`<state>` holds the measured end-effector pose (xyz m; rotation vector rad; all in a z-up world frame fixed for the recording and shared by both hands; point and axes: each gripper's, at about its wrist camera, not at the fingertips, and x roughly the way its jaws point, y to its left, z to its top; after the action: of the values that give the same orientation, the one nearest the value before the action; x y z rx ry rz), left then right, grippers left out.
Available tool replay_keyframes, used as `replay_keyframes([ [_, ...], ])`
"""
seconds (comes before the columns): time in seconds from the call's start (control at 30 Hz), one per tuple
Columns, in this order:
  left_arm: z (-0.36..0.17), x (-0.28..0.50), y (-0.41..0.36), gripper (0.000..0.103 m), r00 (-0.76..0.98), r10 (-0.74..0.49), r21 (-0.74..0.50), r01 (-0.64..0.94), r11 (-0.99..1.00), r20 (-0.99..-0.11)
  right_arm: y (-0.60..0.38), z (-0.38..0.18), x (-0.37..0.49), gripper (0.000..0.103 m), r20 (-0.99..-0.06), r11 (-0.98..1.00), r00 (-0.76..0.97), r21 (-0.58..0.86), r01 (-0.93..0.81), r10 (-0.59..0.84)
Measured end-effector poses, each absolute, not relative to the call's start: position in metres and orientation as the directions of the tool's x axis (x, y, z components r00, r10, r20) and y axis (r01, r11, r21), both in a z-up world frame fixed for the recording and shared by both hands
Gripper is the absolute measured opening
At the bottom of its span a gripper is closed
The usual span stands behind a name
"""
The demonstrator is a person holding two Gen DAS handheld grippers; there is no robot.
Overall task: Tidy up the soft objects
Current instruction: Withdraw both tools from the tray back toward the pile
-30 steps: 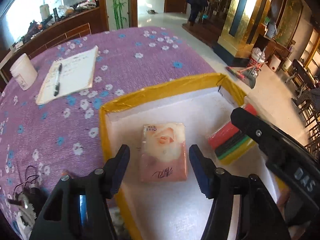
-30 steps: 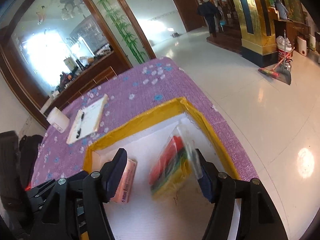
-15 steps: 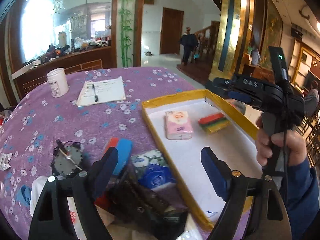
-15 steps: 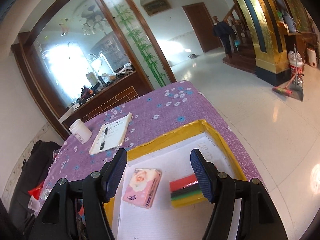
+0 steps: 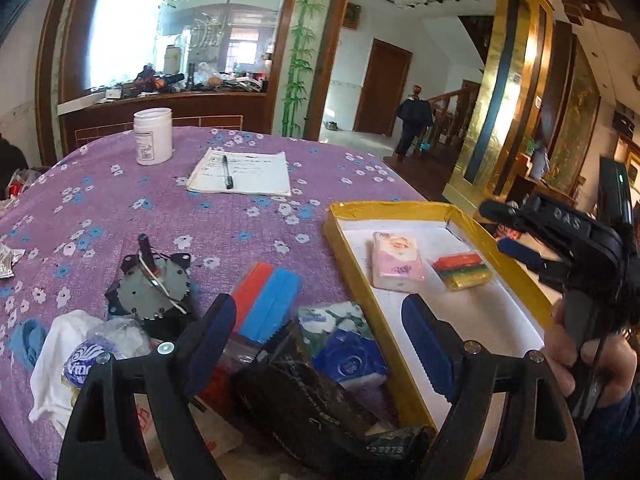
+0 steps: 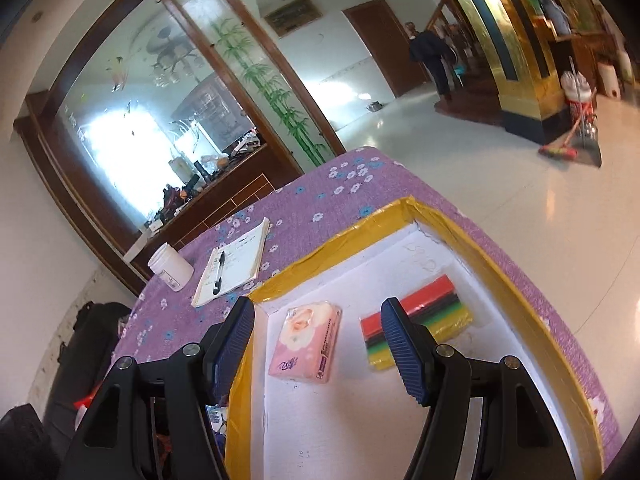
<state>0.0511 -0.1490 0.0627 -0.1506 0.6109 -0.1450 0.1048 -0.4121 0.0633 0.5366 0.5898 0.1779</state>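
pink tissue pack (image 6: 306, 340), striped sponge pack (image 6: 416, 322) inside yellow tray (image 6: 332, 246); both tongs open, empty.

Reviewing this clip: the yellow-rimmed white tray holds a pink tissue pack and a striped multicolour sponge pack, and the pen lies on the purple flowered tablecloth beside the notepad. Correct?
Not quite. The black pen lies on top of the white notepad, not beside it on the purple flowered tablecloth; the left wrist view shows this. The yellow-rimmed white tray does hold the pink tissue pack and the striped multicolour sponge pack.
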Motion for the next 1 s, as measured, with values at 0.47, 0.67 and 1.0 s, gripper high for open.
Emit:
replay_keyframes([
  [0.47,0.055,0.046,-0.158,0.084,0.827,-0.086,-0.079,0.051,0.996,-0.556,-0.394,0.068,0.096,0.07,-0.471,0.88,0.823,0.47,-0.069,0.316],
  [0.67,0.051,0.051,-0.158,0.084,0.802,-0.078,-0.076,0.04,0.996,-0.592,-0.392,0.078,0.088,0.07,-0.451,0.899,0.843,0.429,-0.083,0.294],
  [1.0,0.078,0.028,-0.165,0.084,0.812,-0.018,0.028,0.042,0.999,-0.583,-0.364,0.112,0.045,0.07,-0.439,0.91,0.824,0.36,-0.205,0.359],
])
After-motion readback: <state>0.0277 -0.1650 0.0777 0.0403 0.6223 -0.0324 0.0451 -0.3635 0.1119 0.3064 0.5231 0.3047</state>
